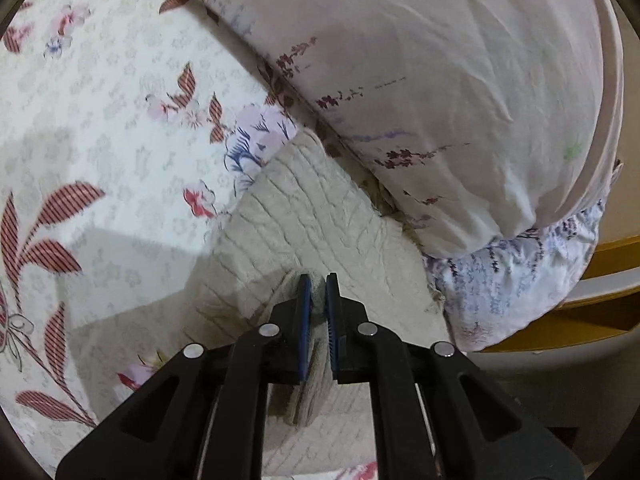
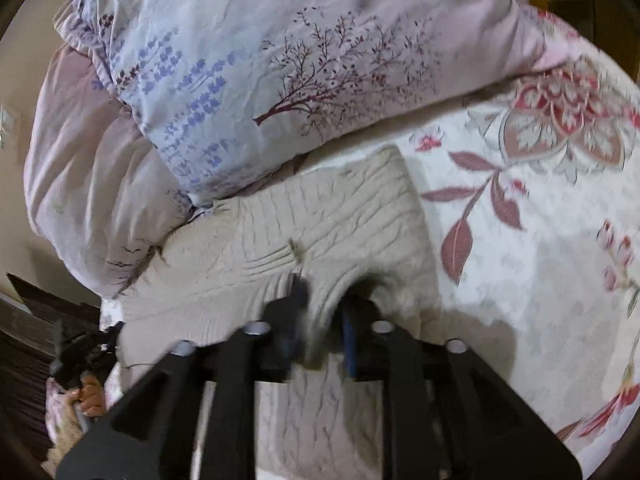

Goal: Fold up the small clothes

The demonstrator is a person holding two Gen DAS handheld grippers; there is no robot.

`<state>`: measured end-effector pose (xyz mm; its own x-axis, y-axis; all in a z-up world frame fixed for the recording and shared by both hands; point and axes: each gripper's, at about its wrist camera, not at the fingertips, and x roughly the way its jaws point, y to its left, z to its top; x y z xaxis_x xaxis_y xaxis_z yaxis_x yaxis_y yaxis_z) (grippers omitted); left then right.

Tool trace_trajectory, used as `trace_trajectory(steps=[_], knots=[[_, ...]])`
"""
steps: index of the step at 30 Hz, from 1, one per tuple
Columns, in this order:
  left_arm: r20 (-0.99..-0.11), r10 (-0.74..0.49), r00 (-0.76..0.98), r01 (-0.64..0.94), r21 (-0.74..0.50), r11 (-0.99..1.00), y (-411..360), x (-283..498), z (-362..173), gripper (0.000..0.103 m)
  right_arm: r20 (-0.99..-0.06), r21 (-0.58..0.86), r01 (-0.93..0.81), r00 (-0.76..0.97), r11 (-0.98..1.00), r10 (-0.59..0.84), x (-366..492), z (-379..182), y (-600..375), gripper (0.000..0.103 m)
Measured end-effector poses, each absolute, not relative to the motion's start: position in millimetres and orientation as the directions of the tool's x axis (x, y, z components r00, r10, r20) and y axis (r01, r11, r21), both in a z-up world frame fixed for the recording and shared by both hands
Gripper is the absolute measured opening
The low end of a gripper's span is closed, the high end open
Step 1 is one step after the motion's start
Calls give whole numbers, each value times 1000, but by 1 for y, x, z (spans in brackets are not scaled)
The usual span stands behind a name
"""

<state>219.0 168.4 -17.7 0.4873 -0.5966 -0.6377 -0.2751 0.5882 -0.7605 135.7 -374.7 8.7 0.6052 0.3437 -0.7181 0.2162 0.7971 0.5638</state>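
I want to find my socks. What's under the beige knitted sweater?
Around the beige knitted sweater only the flowered white bedsheet shows, so it lies on that. Anything beneath is covered, so socks cannot be ruled out.

The bed (image 1: 100,128) is covered with a white sheet printed with red striped leaves and small flowers. On it lies a beige knitted garment (image 1: 304,224), folded, and its far edge touches a big pale pink pillow (image 1: 460,80) with thin branch prints. In the right wrist view a second pillow (image 2: 248,64) with blue flowers lies on the pink one.
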Motion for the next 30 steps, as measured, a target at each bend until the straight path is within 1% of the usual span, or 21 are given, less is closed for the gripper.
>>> trace_trajectory(steps=[1,3,4,6,7,9,10,11,13,14,15,16,17,18,19,20,24,26,30], knots=[[-633,-604,483,-272,-765,584,169,217,-17,8,-714,568,209,607,796,350,133,11,-375,40],[-622,-623,475,-256,-775,578,171,213,-13,8,-706,576,186,604,796,369,128,16,-374,40],[-618,-630,470,-240,-776,583,171,209,-9,8,-703,578,176,602,797,377,125,17,-373,39],[-615,-642,459,-222,-778,587,170,204,-5,8,-710,575,167,589,801,387,122,17,-372,33],[-614,-648,452,-213,-779,590,168,202,-4,10,-715,575,171,580,800,390,123,16,-372,33],[-618,-654,436,-208,-776,595,161,201,-2,26,-722,582,187,568,792,396,127,12,-373,33],[-621,-657,427,-212,-775,595,159,201,-2,38,-719,590,197,569,783,399,129,10,-373,33],[-619,-663,422,-209,-778,593,156,201,-2,41,-715,598,203,571,775,403,131,10,-374,32],[-627,-664,408,-191,-770,609,148,202,2,41,-706,609,204,578,766,408,136,11,-372,22],[-641,-655,401,-177,-755,631,143,203,3,41,-706,605,195,579,772,407,139,12,-369,11],[-646,-651,398,-168,-749,641,140,204,5,40,-709,599,189,577,778,405,142,12,-367,8],[-651,-648,395,-153,-742,653,136,205,7,36,-712,591,183,577,786,401,145,14,-364,7],[-653,-647,393,-139,-738,660,132,205,9,26,-713,582,176,580,794,394,147,16,-362,6],[-652,-651,389,-131,-738,662,130,206,9,21,-709,580,171,587,796,390,148,19,-361,6],[-651,-653,386,-123,-738,663,127,207,10,11,-701,583,167,599,795,388,149,22,-362,6],[-655,-649,388,-119,-734,669,125,209,12,8,-689,587,163,615,793,383,150,27,-363,5],[-631,-649,424,-106,-747,656,126,220,21,7,-627,612,144,688,778,366,154,48,-365,5],[-610,-644,462,-112,-760,640,133,229,29,6,-614,609,142,708,781,350,157,54,-363,5],[-609,-615,502,-186,-770,610,148,254,26,6,-660,572,211,693,793,292,171,43,-359,5]])
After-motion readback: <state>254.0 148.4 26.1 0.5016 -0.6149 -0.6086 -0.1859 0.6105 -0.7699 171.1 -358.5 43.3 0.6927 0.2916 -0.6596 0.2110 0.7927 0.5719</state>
